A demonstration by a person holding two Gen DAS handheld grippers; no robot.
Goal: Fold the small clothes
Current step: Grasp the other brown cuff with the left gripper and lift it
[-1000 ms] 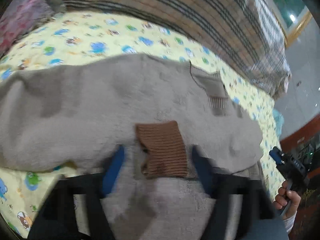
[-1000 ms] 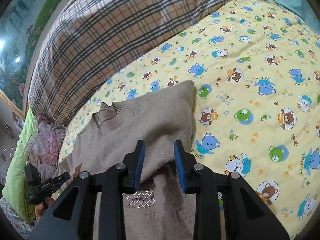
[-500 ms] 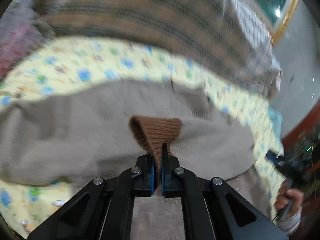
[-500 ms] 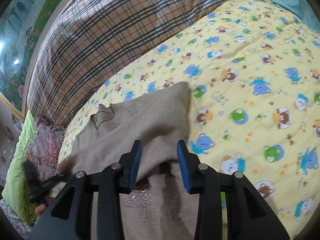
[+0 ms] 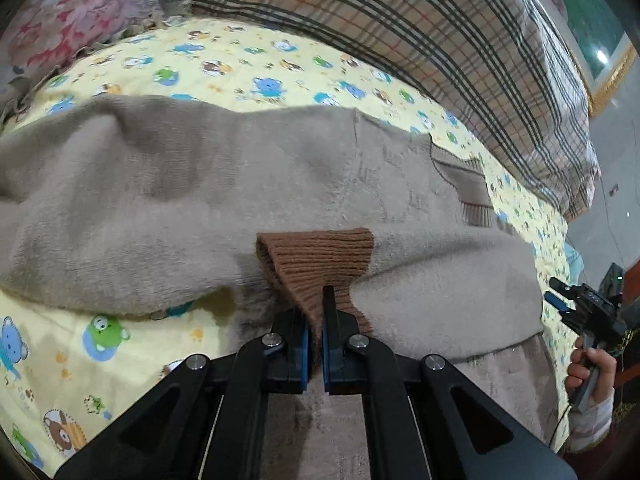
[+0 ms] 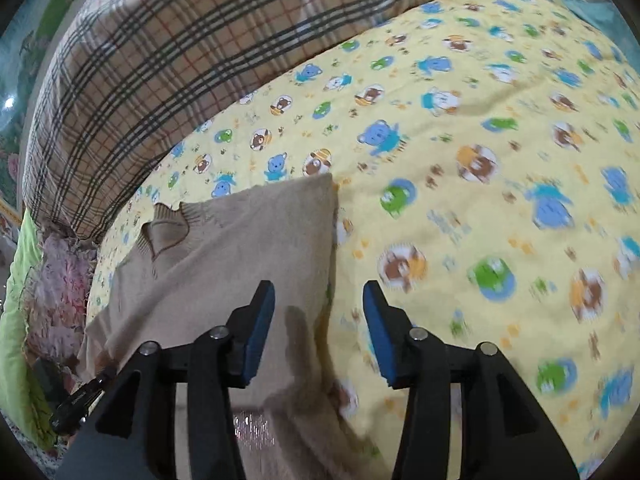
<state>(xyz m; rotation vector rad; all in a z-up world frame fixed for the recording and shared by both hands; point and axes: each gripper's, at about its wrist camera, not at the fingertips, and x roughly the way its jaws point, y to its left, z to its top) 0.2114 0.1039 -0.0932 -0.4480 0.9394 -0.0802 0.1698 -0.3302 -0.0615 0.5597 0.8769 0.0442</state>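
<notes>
Left gripper (image 5: 316,332): we've just closed it, jaws clamped on brown cuff (image 5: 316,258); sleeve fold can start.
Right gripper (image 6: 318,332): jaws widened, empty, beside sweater (image 6: 240,240).

open yellow sheet (image 6: 500,168) right, plaid pillow (image 6: 168,60) behind

sweater (image 5: 200,184) is a fuzzy beige-taupe with a darker brown ribbed cuff (image 5: 316,256), sheet (image 6: 460,168) is pale yellow with blue, green and brown cartoon bears, blanket (image 5: 440,32) behind is tan plaid with dark stripes, gripper pads (image 6: 259,328) are blue
</notes>
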